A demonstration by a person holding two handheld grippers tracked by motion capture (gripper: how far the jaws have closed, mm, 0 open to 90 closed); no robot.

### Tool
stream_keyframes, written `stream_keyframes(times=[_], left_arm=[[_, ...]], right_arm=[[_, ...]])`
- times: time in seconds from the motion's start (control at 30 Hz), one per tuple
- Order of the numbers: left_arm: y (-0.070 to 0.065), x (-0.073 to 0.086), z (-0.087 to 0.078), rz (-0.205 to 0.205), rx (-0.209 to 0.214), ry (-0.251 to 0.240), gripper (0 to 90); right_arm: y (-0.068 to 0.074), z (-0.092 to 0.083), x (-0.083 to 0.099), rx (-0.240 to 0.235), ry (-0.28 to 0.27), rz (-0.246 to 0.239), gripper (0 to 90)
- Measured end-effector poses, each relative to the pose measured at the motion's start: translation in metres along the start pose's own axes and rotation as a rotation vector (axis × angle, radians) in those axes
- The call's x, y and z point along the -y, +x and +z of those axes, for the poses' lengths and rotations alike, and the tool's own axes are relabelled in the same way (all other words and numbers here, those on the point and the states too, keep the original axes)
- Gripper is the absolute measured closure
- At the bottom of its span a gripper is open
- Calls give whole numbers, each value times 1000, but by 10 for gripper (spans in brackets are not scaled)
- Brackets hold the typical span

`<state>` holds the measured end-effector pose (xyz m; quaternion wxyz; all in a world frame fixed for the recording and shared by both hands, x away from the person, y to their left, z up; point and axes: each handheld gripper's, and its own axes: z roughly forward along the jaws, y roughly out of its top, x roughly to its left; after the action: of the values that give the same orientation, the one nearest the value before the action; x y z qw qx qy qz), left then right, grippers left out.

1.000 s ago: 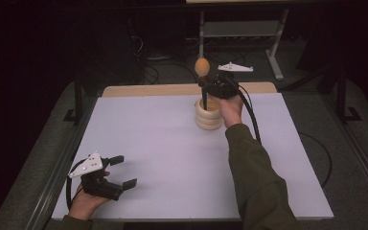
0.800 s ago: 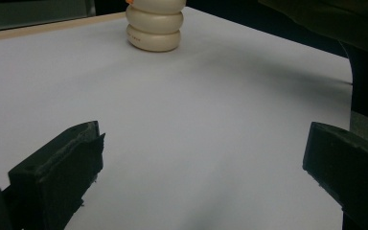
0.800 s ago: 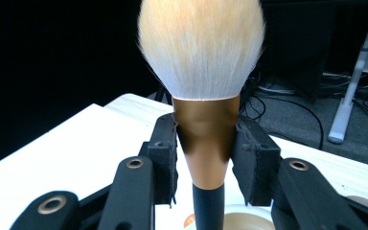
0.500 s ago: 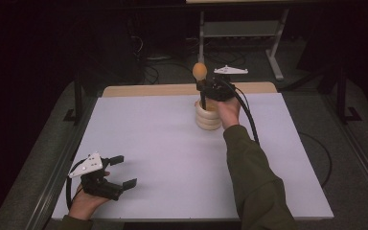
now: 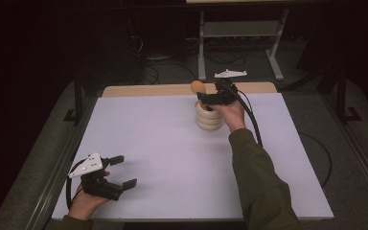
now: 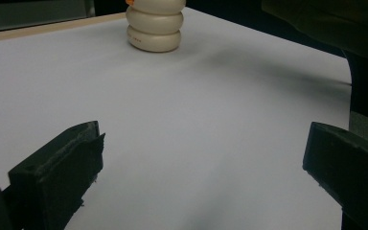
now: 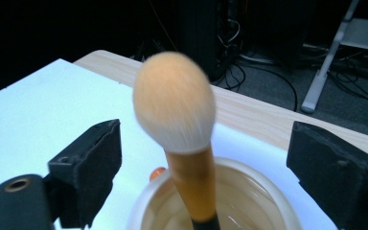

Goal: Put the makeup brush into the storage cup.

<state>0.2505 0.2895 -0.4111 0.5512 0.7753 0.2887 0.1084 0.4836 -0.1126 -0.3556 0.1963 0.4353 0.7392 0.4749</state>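
at the far edge of the table (image 5: 139,143), my right gripper (image 5: 210,99) hangs over the ringed cup (image 5: 209,117), jaws spread wide and clenching nothing. the brush (image 7: 179,127) stands handle-down in the cup between those jaws, touching neither, head up, probably so the bristles stay off the table. something small and orange (image 7: 156,173) shows beside the cup; i can't tell what. my left gripper (image 5: 120,170) rests near the front left corner, released, well apart from the cup. i can read no label or writing anywhere.
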Motion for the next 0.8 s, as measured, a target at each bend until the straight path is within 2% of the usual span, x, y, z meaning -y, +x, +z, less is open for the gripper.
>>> stream_keyframes(times=[0.2, 0.53, 0.7, 0.8], left_arm=[[0, 0, 2, 1, 0, 9, 0], [-2, -1, 3, -4, -4, 4, 0], [-1, 0, 1, 5, -8, 15, 0], [-1, 0, 1, -1, -7, 3, 0]], right_arm=[[0, -12, 2, -14, 8, -10, 39], [-1, -30, 7, -39, 10, -24, 12], [3, -37, 11, -62, 6, -30, 6], [5, -43, 14, -72, 6, -43, 0]])
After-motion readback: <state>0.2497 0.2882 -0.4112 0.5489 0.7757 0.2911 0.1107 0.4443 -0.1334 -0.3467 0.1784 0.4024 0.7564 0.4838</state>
